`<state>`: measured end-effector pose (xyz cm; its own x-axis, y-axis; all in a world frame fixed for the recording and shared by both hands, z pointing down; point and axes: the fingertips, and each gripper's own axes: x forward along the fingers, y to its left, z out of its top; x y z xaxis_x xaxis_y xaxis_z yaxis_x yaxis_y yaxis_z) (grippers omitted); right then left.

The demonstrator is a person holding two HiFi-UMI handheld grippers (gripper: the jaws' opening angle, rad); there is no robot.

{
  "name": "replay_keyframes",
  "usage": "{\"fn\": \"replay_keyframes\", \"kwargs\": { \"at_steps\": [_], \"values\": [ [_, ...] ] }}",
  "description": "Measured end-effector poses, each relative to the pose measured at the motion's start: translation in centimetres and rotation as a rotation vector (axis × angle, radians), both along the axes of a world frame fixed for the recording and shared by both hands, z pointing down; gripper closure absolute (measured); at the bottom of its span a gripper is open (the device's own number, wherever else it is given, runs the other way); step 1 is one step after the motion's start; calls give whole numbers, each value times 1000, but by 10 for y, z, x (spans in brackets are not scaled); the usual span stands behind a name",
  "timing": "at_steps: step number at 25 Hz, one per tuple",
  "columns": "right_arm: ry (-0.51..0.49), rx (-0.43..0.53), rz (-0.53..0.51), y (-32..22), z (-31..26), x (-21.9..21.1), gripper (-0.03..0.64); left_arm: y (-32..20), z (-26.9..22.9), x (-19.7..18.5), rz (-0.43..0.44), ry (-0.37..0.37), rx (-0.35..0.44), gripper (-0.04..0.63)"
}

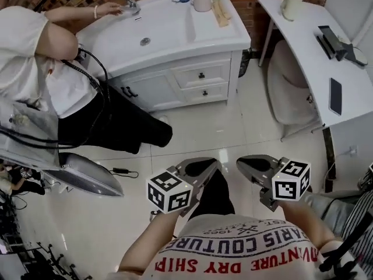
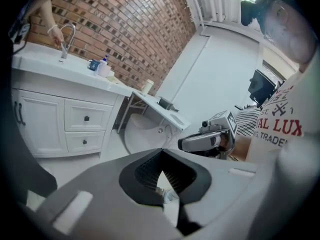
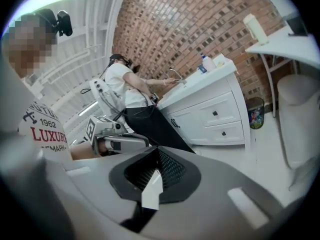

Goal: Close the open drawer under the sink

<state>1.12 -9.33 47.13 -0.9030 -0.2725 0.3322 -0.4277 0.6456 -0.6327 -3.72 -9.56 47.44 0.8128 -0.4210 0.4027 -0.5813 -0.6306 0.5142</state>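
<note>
Head view: left gripper (image 1: 197, 167) & right gripper (image 1: 257, 163) hang low by the holder's body, well apart from the sink cabinet (image 1: 156, 89). Two drawers (image 1: 201, 81) sit at its right end, and another person (image 1: 35, 69) stands at its left. Can't tell which drawer sits proud

Left gripper view: jaws tip-to-tip, nothing between

Right gripper view: same, empty, w/ drawers (image 3: 216, 115) ahead. Drawer front prob stiff & light on runners, so push flat beside the knob (image 3: 215, 113), no grip needed
</note>
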Motion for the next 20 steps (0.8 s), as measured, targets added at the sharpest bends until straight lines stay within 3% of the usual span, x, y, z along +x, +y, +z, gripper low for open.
{"fn": "replay_keyframes", "kwargs": {
  "at_steps": [4, 10, 16, 20],
  "values": [
    [33, 118, -32, 99, -42, 26, 607, 95, -35, 26, 0, 19, 69, 612],
    [3, 206, -35, 208, -97, 51, 607, 205, -81, 57, 13, 32, 141, 612],
    [-104, 227, 9, 256, -158, 57, 608, 255, -132, 73, 29, 46, 171, 612],
    [-80, 251, -10, 274, -173, 54, 609, 267, -152, 71, 25, 45, 199, 612]
  ]
}}
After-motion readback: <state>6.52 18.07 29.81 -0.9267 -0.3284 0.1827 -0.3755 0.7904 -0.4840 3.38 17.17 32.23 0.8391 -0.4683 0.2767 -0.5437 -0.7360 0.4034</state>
